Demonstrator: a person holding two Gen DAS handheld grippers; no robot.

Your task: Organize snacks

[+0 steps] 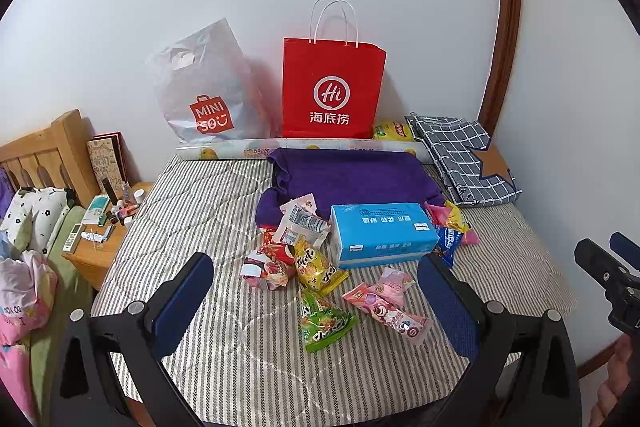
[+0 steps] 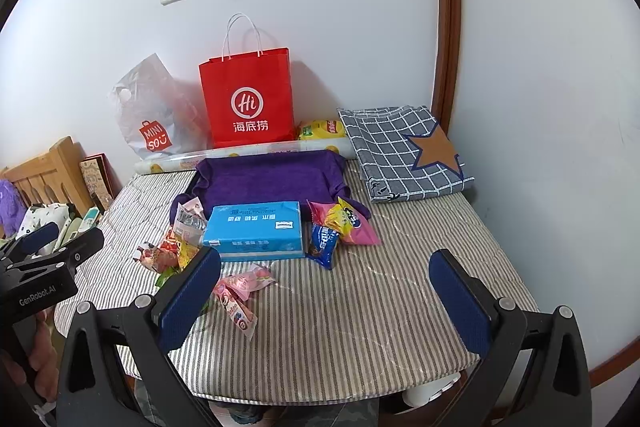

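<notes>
Left gripper (image 1: 316, 291) and right gripper (image 2: 324, 291) (both spread, empty), above snack packets (image 1: 320, 267), striped mattress (image 2: 360, 327)

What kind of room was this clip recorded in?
Most likely a bedroom: a striped mattress holds the snacks, with a wooden headboard and a cluttered bedside table to its left.

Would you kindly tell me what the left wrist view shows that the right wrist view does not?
Only the left wrist view shows the green snack packet whole and the cluttered wooden nightstand. Only the right wrist view shows the purple plush toy. Both show the red paper bag, blue tissue pack, purple cloth and striped mattress.
</notes>
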